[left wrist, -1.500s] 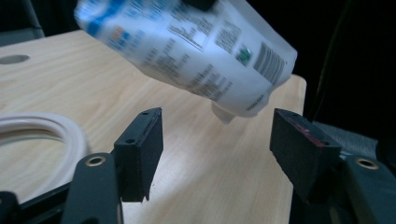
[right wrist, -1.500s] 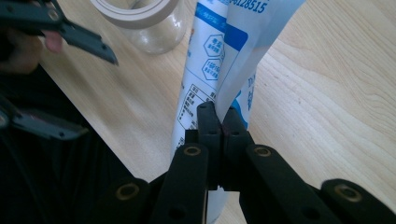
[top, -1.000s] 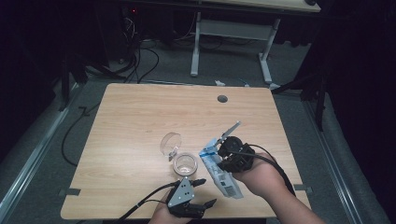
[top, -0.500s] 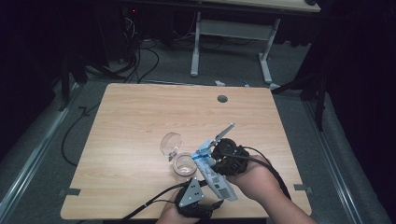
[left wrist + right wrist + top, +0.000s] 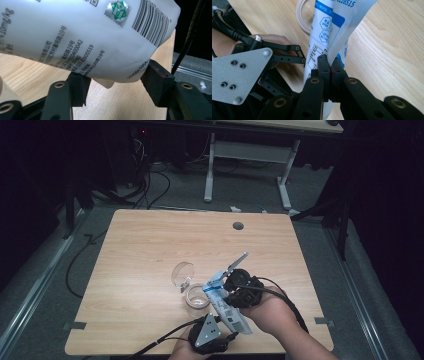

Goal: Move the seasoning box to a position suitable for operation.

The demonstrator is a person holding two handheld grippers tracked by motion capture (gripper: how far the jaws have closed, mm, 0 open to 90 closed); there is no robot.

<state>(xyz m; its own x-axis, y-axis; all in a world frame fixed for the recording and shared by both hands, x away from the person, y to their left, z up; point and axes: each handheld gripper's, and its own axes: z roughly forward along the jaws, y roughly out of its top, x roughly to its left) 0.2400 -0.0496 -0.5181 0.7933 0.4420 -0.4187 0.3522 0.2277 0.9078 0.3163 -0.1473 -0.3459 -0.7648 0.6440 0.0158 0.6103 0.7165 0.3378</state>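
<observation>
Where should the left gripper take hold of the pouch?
Probably at the pouch's lower corner, coming from below. It hangs tilted over the jar, its top pinched by the right gripper; that corner already sits between the left gripper's closing jaws.

A: What marks the centre of the scene?
B: A light wooden table (image 5: 150, 270), brightly lit, with a round cable hole (image 5: 238, 226) near its far edge.

A: What lies beyond the table's far edge?
B: A white desk frame (image 5: 250, 155) on grey floor (image 5: 320, 195), with dark cables (image 5: 150, 180) coiled to its left.

A: And beside the table?
B: Metal floor rails (image 5: 35, 285) run along its left and right sides. Darkness surrounds the table on all sides.
</observation>
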